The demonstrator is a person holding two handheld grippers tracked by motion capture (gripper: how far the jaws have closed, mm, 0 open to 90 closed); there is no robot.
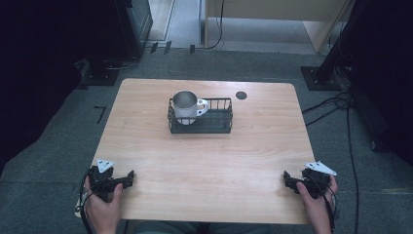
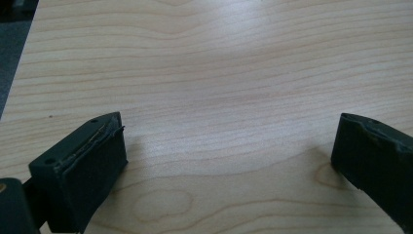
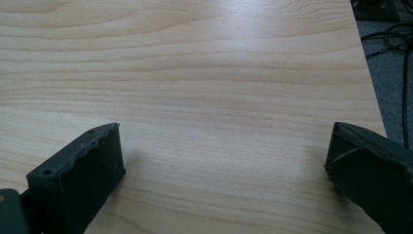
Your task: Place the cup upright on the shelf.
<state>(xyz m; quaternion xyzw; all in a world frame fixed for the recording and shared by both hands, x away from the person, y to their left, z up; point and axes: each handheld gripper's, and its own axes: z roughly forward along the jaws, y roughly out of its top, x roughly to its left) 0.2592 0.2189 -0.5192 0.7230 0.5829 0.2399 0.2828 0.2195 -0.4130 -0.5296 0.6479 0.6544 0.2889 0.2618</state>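
A metal mug (image 1: 186,107) with a white handle stands upright in the left end of a black wire basket (image 1: 216,122) at the middle of the wooden table (image 1: 204,161). My left gripper (image 1: 127,177) rests at the table's near left corner, held by a hand, far from the basket. In the left gripper view its jaws stand wide apart over bare wood, so my left gripper (image 2: 229,146) is open. My right gripper (image 1: 288,179) rests at the near right corner. In the right gripper view my right gripper (image 3: 224,146) is open too, with nothing between its jaws.
A small dark round spot (image 1: 241,95) lies on the table behind the basket's right end. Cables (image 1: 336,105) run over the grey carpet to the right of the table. Dark stands and equipment stand at the back left and right.
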